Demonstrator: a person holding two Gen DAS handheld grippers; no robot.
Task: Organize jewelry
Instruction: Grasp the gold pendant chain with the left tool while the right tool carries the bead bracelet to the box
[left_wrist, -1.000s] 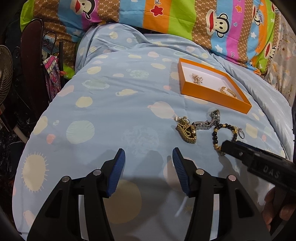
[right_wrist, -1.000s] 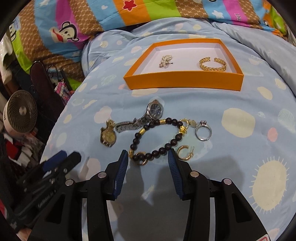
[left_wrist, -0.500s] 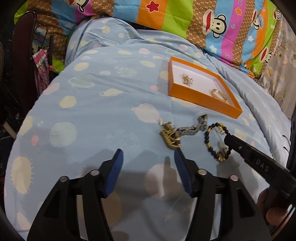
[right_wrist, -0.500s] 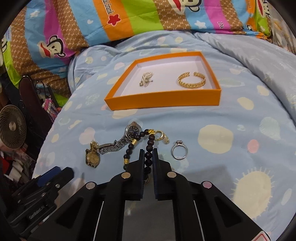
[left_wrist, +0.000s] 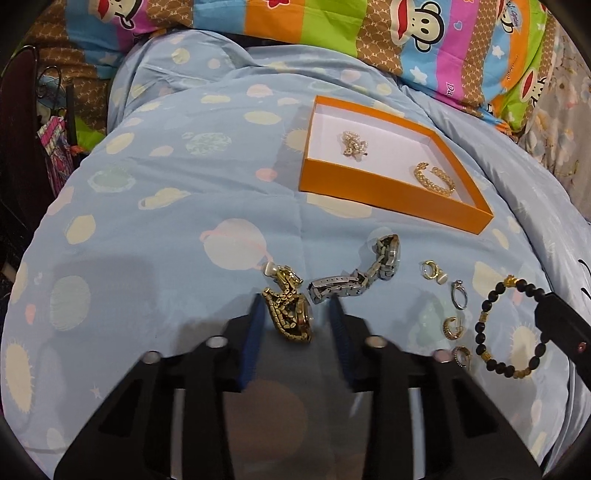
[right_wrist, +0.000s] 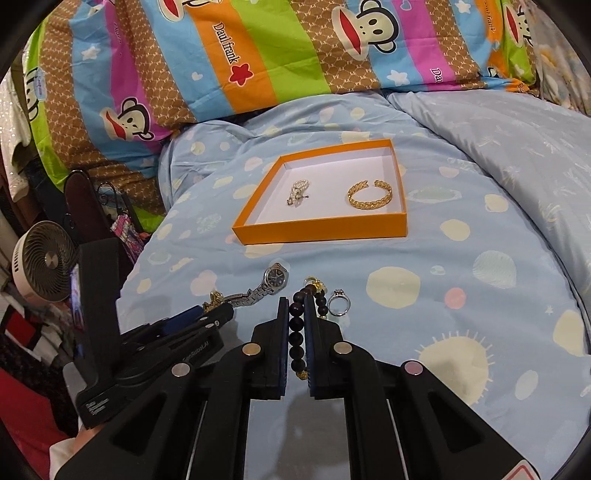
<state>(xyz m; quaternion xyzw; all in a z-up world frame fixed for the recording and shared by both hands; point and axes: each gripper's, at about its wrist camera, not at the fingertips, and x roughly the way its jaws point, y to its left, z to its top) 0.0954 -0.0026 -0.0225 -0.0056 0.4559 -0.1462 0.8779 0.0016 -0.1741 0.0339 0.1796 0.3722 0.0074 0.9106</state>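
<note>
Right wrist: planet-print blue quilt (right_wrist: 461, 229).

Gold watch (right_wrist: 215, 297) (mostly behind the left gripper (right_wrist: 207, 319)), dial unseen.

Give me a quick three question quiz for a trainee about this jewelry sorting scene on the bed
1. True or false: the right gripper is shut on the black beaded bracelet with gold spacers.
2. Multiple choice: which pieces already lie inside the shallow orange cardboard box? A) a silver ring and a gold hoop earring; B) a gold braided cuff bangle and a small pearl brooch; C) two watches.
3. Fill in: the open left gripper has its fingers on either side of the ____.

Key: 1. True. 2. B. 3. Gold link watch, lying on the light blue quilt beside the silver metal-band watch.
</note>
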